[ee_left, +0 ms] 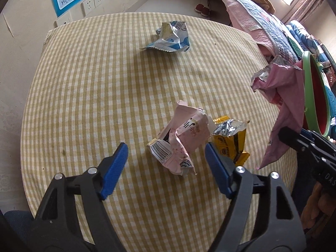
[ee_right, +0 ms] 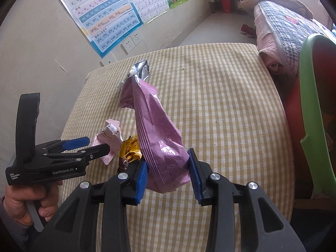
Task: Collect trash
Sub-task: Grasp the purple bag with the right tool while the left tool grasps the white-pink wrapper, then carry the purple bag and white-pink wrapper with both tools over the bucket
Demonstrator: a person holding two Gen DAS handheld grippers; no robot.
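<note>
My right gripper [ee_right: 167, 173] is shut on a purple-pink snack bag [ee_right: 159, 134] and holds it above the checked table; the bag also shows in the left wrist view [ee_left: 281, 96]. My left gripper [ee_left: 167, 157] is open, its blue fingers either side of a crumpled pink wrapper [ee_left: 180, 140] lying on the table. A yellow wrapper [ee_left: 230, 140] lies just right of it. A blue-and-white wrapper [ee_left: 170, 37] lies at the far side. The green-rimmed red bin [ee_right: 310, 113] stands at the table's right edge.
The table [ee_left: 94, 84] has a yellow checked cloth. A wall with posters and sockets [ee_right: 130, 42] is to the left. A bed with quilts [ee_right: 279, 25] is at the far right, with red shoes [ee_right: 247, 30] on the floor.
</note>
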